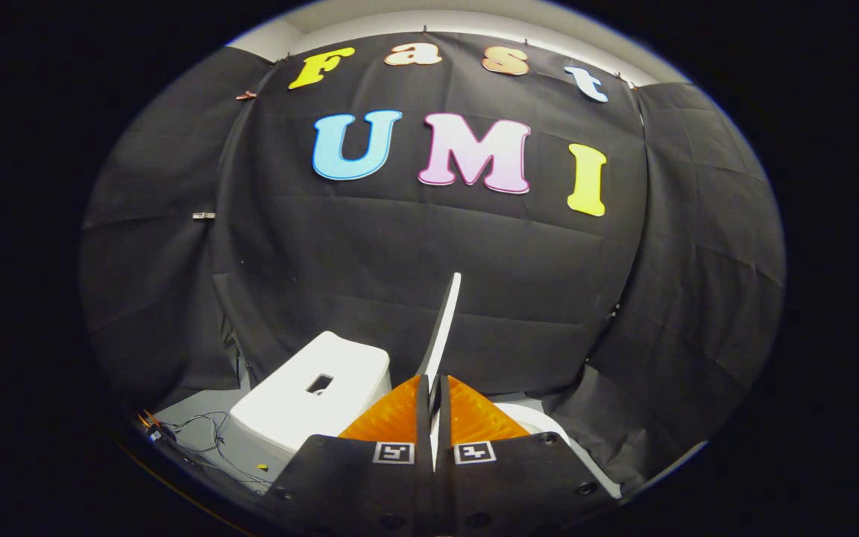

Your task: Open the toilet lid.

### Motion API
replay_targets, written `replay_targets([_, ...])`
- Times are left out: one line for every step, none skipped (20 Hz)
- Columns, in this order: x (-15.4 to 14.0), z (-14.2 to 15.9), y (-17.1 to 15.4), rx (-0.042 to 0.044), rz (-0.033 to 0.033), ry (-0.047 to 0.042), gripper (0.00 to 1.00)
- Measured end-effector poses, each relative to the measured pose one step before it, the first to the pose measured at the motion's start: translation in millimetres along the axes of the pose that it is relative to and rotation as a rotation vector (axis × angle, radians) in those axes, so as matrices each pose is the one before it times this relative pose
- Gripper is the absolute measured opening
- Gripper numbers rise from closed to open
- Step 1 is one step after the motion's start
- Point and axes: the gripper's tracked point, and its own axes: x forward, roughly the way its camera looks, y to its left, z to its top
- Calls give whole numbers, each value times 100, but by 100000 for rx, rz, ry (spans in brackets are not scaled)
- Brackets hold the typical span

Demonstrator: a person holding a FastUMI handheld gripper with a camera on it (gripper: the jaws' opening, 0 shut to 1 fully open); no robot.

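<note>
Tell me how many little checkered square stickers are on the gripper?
2. One square marker sits on the left finger of the hand-held gripper, the other marker on the right finger. Both fingers pinch the raised toilet lid. More may be hidden.

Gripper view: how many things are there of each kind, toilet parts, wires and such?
Lid, raised, pinched by the gripper: 1
Tank: 1
Bowl rim: 1
Wire bundle: 1
Total: 4
</note>
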Motion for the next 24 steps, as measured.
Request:
replay_targets([54,142,1022,-886,1084,-458,5])
replay_targets([-13,153,977,-1131,892,-420,5])
replay_targets([-36,191,1025,-894,862,-337,5])
replay_targets([-67,68,1010,-1012,1018,-318,5])
replay_targets([9,79,858,-1058,647,-465,5])
replay_targets([-139,419,689,-1369,529,-233,5])
replay_targets([125,193,783,-1238,481,-126,5])
replay_targets([143,219,1003,-734,683,-254,5])
replay_targets([120,52,914,-306,1062,138,5])
replay_targets([54,-67,831,-259,1156,-14,5])
replay_targets([100,123,862,-544,1139,96,5])
replay_targets([59,52,689,-844,985,-162,5])
replay_targets([122,63,786,-1375,820,-39,5])
replay_targets([133,47,680,-964,844,-183,5])
replay_targets([166,-21,665,-946,515,35,5])
replay_targets([57,71,383,-1176,-96,-357,5])
replay_targets([149,62,238,-2012,-430,-110,5])
replay_targets([-22,48,155,-1490,-163,-333,5])
replay_targets([-83,-68,-51,-385,-576,-272,5])
replay_targets([-40,53,-252,-202,-1185,-459,5])
replay_targets([-132,79,-233,-54,-1080,-496,6])
replay_targets([-146,-88,21,1047,658,-86,8])
replay_targets([46,-265,-235,1340,244,607,9])
replay_targets([-186,-275,-23,805,1065,815,21])
